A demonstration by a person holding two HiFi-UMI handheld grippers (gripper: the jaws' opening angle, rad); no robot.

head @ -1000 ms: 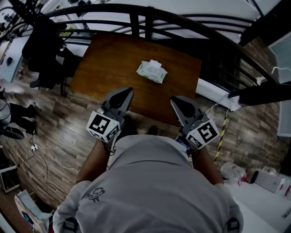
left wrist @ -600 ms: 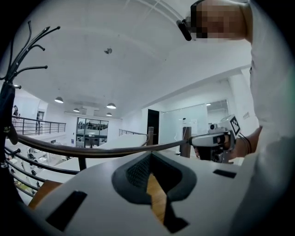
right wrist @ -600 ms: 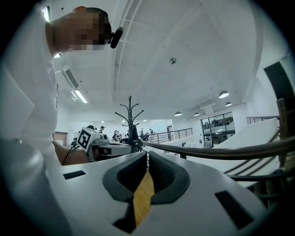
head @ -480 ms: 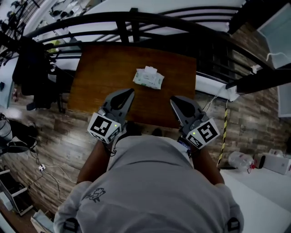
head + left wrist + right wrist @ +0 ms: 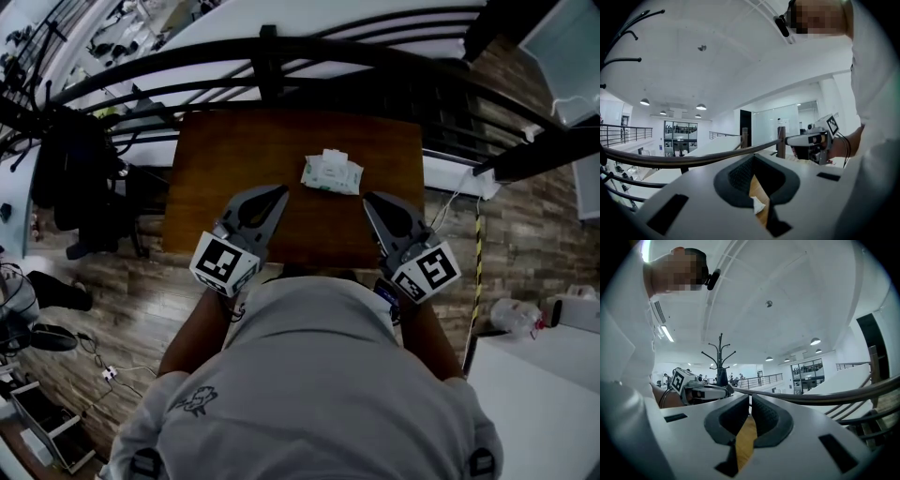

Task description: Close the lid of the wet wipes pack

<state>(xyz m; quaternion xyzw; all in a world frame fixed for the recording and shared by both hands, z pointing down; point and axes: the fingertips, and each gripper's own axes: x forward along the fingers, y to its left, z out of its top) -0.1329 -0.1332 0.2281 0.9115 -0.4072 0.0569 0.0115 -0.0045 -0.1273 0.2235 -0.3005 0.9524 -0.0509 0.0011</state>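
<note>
The white and pale green soft wet wipes pack (image 5: 332, 174) lies flat on the brown rectangular wooden table (image 5: 225, 159), toward the far edge and right of centre, with a crumpled white wipe (image 5: 334, 156) poking out of its top. Its lid is too small to make out from your head view.

Your left gripper (image 5: 277, 193) hovers over the near part of the table, just left of the pack and not touching it. Its jaws meet at the tips and hold nothing; through the gap behind them you see only wood and a scrap of white wipe.

Your right gripper (image 5: 373, 199) hangs just right of the pack, also clear of it, with its jaws pressed together and empty.

Both grippers point roughly level toward the curved dark metal railing (image 5: 309, 52) beyond the table.
</note>
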